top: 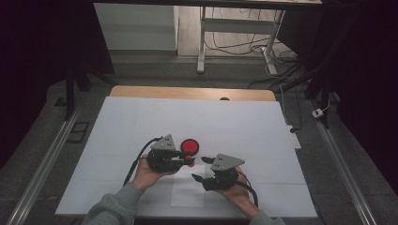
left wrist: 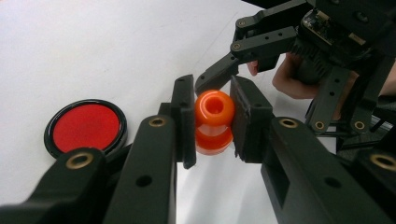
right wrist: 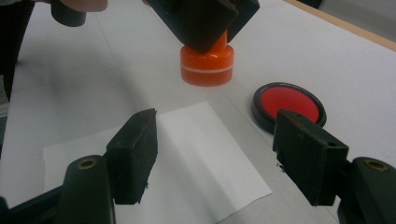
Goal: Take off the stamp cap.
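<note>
1. Orange stamp (left wrist: 214,122): glossy plastic, with a rounded knob top that has a hollow centre, a narrow waist and a wider cylindrical base with a pale ring. It is upright, gripped at the knob between two black pads, with its base at or just above the white table surface, near the red disc.

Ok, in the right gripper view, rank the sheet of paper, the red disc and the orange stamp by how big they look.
1. sheet of paper, clearly largest.
2. red disc and orange stamp look about alike; the stamp's top is hidden by the left gripper, so I won't rank them.
</note>
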`<action>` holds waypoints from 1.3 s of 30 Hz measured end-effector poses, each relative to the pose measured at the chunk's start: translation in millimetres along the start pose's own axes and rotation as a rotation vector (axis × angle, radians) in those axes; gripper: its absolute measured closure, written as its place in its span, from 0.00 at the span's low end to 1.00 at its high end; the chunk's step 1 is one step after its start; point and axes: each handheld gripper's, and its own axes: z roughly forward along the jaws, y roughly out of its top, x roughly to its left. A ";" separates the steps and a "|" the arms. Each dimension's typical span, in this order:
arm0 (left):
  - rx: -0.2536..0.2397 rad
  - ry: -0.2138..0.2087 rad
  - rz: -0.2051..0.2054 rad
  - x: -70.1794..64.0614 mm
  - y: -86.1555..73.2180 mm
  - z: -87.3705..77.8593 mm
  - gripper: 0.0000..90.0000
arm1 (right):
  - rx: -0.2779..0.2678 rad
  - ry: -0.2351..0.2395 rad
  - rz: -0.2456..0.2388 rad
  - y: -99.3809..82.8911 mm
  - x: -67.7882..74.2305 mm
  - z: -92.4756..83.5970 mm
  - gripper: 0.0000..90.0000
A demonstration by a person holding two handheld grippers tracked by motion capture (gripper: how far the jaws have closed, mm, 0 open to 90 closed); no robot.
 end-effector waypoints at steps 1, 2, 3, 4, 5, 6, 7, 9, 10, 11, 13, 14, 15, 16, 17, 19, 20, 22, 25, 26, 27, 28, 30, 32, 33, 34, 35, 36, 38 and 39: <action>0.000 -0.001 0.000 -0.2 0.0 0.2 0.80 | 0.001 0.002 0.000 0.6 0.3 0.3 0.34; 0.000 -0.003 0.000 -0.2 0.0 0.4 0.80 | 0.001 0.002 0.000 0.6 0.3 0.3 0.34; 0.000 -0.005 -0.001 -0.2 -0.1 0.7 0.81 | 0.001 0.003 -0.002 1.5 0.7 1.2 0.35; -0.001 -0.007 -0.003 0.1 -0.1 1.1 0.80 | 0.002 0.006 -0.002 2.2 0.9 1.8 0.35; 0.001 -0.007 -0.004 0.3 -0.3 1.5 0.81 | -0.001 0.006 -0.001 2.5 1.1 2.5 0.35; 0.001 -0.007 -0.004 0.3 -0.3 1.5 0.81 | -0.001 0.006 -0.001 2.5 1.1 2.5 0.35; 0.002 -0.008 -0.005 0.5 -0.5 2.0 0.81 | 0.000 0.006 -0.003 3.2 1.0 3.3 0.36; 0.003 -0.007 -0.005 0.4 -0.5 2.1 0.81 | 0.001 0.009 0.000 3.8 0.7 3.6 0.37; 0.002 -0.008 -0.005 0.3 -0.5 2.3 0.81 | -0.001 0.009 0.002 4.2 0.9 4.1 0.37; 0.002 -0.008 -0.005 0.1 -0.5 2.4 0.81 | -0.001 0.011 0.001 4.7 1.2 4.4 0.38; 0.003 -0.009 -0.003 -0.2 -0.5 2.8 0.80 | -0.001 0.014 0.000 5.2 1.5 4.7 0.39; 0.005 -0.010 -0.004 -0.5 -0.5 3.1 0.81 | 0.000 0.020 -0.001 5.9 2.0 5.3 0.39; 0.006 -0.010 -0.003 -0.5 -0.5 3.2 0.81 | 0.001 0.022 -0.003 6.6 2.7 6.2 0.40; 0.005 -0.014 -0.004 -0.4 -0.6 3.5 0.81 | 0.000 0.026 -0.004 6.9 3.0 7.0 0.40; 0.005 -0.014 -0.004 -0.4 -0.6 3.5 0.81 | 0.000 0.026 -0.004 6.9 3.0 7.0 0.40; 0.005 -0.015 -0.008 -0.1 -0.8 3.9 0.81 | 0.007 0.027 -0.005 7.4 3.4 8.2 0.44; 0.005 -0.016 -0.008 0.0 -0.8 4.0 0.81 | 0.010 0.029 -0.005 7.5 3.2 8.7 0.45; 0.005 -0.016 -0.008 0.0 -0.9 4.0 0.81 | 0.006 0.028 0.001 7.7 3.3 9.6 0.47; 0.005 -0.016 -0.008 -0.5 -1.0 4.3 0.81 | 0.011 0.026 0.000 8.4 3.0 9.6 0.49; 0.005 -0.016 -0.007 -0.5 -1.0 4.4 0.81 | 0.012 0.025 -0.001 8.7 2.9 9.7 0.50; 0.005 -0.016 -0.007 -0.5 -1.0 4.4 0.81 | 0.013 0.024 0.000 8.9 3.0 9.8 0.50; 0.005 -0.016 -0.007 -0.6 -1.0 4.6 0.80 | 0.014 0.024 0.003 9.2 3.1 10.0 0.51; 0.006 -0.017 -0.006 -0.8 -1.1 5.2 0.81 | 0.012 0.027 0.005 9.6 3.2 10.8 0.52; 0.006 -0.019 -0.006 -0.9 -1.2 5.7 0.80 | 0.016 0.029 0.004 10.3 3.4 11.5 0.53; 0.004 -0.023 -0.009 -0.9 -1.2 5.9 0.80 | 0.016 0.029 0.004 10.3 3.4 11.8 0.54; 0.004 -0.023 -0.009 -0.9 -1.2 5.9 0.81 | 0.016 0.028 0.007 10.4 3.4 12.6 0.54; 0.003 -0.025 -0.011 -1.0 -1.2 6.0 0.81 | 0.016 0.028 0.007 10.4 3.4 12.6 0.54; 0.003 -0.025 -0.011 -1.1 -1.2 6.1 0.80 | 0.018 0.034 0.012 10.8 3.2 13.2 0.56; 0.004 -0.025 -0.010 -1.1 -1.2 6.1 0.81 | 0.018 0.033 0.010 11.3 3.3 13.6 0.57; 0.004 -0.025 -0.009 -1.0 -1.2 6.1 0.81 | 0.018 0.033 0.010 11.6 3.3 13.7 0.57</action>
